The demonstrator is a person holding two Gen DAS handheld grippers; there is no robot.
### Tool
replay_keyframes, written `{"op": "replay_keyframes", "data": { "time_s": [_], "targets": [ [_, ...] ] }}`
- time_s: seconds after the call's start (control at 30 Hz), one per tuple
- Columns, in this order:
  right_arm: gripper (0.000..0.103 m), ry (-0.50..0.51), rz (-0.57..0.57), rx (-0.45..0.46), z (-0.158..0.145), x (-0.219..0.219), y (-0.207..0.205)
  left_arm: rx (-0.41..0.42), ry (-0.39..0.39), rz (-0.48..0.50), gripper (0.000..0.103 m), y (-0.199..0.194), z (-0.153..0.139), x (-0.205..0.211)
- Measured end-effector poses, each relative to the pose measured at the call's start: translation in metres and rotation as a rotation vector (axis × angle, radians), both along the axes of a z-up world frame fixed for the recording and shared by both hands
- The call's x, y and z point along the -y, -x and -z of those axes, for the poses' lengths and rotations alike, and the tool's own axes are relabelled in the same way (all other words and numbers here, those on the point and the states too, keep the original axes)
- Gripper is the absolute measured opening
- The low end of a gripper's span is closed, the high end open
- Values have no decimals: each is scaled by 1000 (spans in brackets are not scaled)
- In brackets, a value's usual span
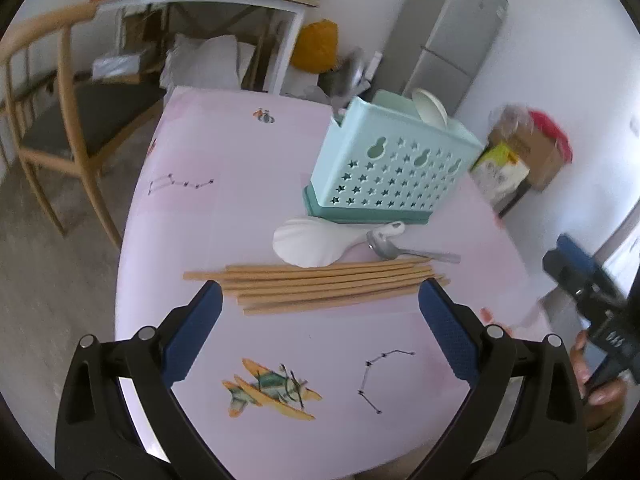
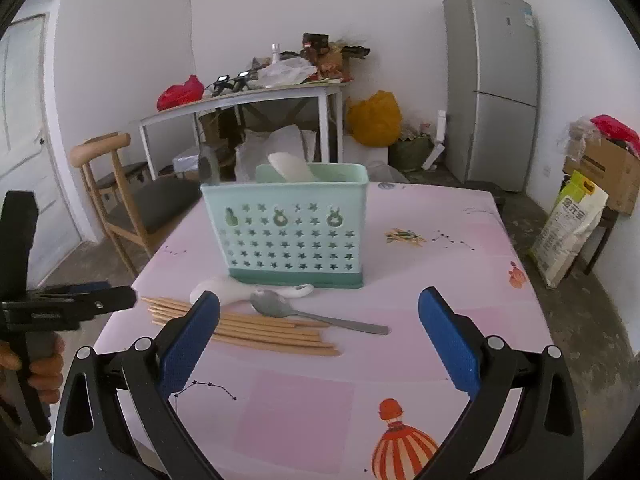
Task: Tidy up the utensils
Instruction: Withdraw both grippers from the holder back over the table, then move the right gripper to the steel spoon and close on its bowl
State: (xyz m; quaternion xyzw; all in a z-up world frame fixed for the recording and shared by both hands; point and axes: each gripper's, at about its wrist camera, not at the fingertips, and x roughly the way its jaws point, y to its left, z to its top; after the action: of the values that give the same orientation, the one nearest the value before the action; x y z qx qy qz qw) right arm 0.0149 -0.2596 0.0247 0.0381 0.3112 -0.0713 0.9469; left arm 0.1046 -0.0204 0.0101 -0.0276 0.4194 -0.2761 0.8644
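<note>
Both our grippers hang over the pink table [image 2: 460, 280] with nothing in them: the left gripper [image 1: 320, 320] has its jaws spread wide above the bundle of wooden chopsticks [image 1: 320, 284], and the right gripper [image 2: 320, 332] is just as wide apart. Beyond the chopsticks lie the white rice paddle [image 1: 312, 246] and the metal spoon [image 1: 400, 252], right in front of the upright mint utensil basket [image 2: 288, 224], where another white paddle [image 2: 290, 168] pokes out the top.

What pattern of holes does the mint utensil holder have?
Rows of star-shaped holes with three larger gourd-shaped ones above on the utensil holder; clearest in the right wrist view.
</note>
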Motion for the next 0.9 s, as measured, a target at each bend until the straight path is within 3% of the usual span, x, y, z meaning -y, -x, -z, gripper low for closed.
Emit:
{"op": "replay_keyframes", "data": {
  "time_s": [0.1,0.17,0.23,0.3,0.53,0.9],
  "targets": [
    [97,-14,-15,-13,4,-1,-8,25,-65,40,92,-5,4,14],
    [97,-26,-21,-20,8,0,-13,63,-156,54,74,-10,9,25],
    [97,-41,-30,-29,12,0,-18,78,-245,59,64,-17,17,35],
    [97,-51,-34,-41,17,0,-24,66,-284,67,56,-27,24,40],
    [97,-113,-43,-96,38,8,-42,70,-328,123,54,-49,32,57],
    [97,-168,-32,-119,54,18,-56,69,-484,284,54,-59,51,103]
  ]
}}
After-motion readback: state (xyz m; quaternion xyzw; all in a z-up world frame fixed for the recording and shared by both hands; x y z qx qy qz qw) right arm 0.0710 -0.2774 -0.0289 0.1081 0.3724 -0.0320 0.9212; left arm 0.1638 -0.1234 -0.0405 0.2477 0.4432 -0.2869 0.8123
